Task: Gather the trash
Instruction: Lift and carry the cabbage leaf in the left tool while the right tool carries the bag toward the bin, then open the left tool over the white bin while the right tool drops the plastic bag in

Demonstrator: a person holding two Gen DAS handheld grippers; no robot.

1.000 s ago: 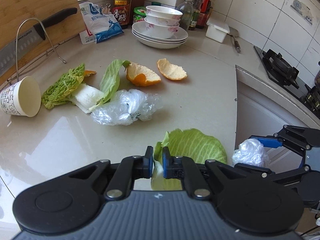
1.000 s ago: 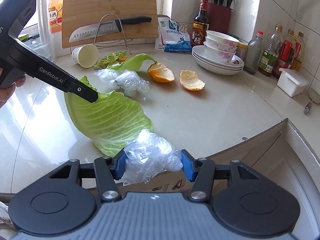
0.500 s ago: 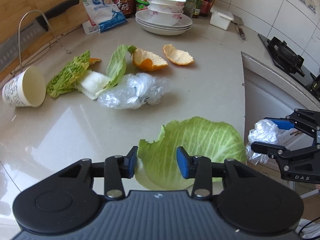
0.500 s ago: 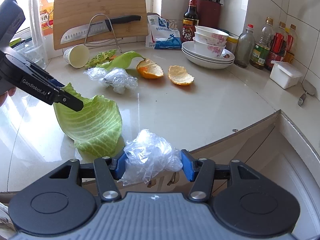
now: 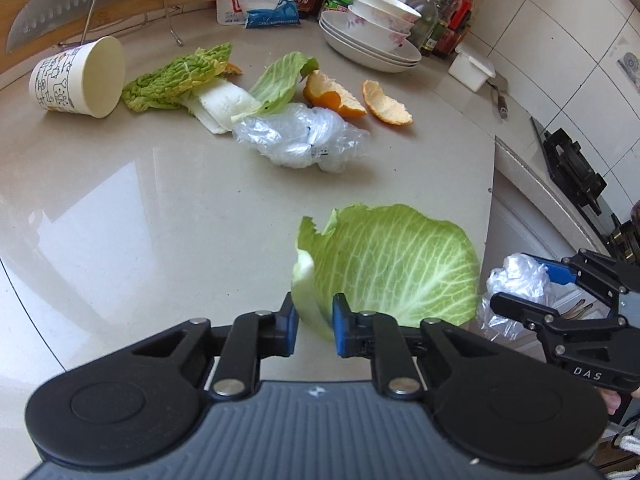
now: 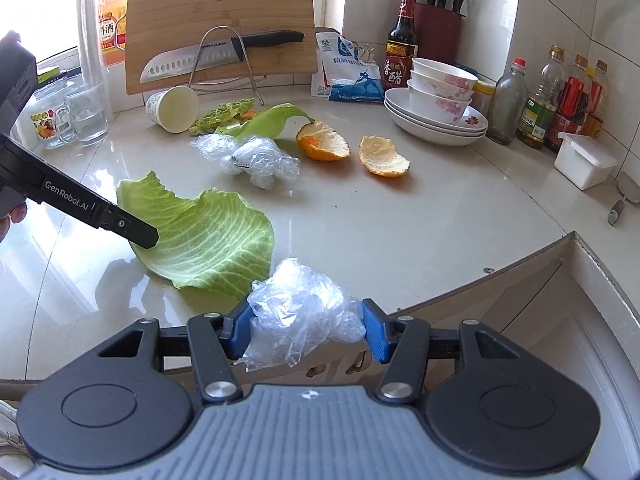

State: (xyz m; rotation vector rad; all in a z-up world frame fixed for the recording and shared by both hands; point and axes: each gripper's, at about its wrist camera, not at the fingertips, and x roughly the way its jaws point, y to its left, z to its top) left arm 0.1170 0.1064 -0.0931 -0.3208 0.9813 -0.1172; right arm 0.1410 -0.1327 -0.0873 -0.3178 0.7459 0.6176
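Two grippers in play. Left gripper (image 5: 313, 326) sits low at the near edge of the big cabbage leaf (image 5: 394, 264), jaws a bit apart w/ the leaf's pale stem edge between the pads; can't tell if they're pinching it yet. Leaf lies flat on the bench (image 5: 140, 220), right by the bench's front edge. Right gripper (image 6: 306, 330) has a crumpled plastic wad (image 6: 300, 316) held between its blue pads, jaws fairly wide, hanging just off the bench edge beside the cabbage leaf.

Beyond the leaf: a 2nd plastic bag (image 5: 300, 140), crumpled, mid-bench. Behind that bag, a smaller cabbage piece (image 5: 280, 80) and a crinkly green leaf (image 5: 180, 76) w/ white stalk. Right of the bag, two orange peels (image 5: 360, 98), apart from each other. Paper cup (image 5: 78, 78) lies on its side, left of the crinkly leaf. Stacked bowls (image 6: 438, 100) far back, right of the peels.
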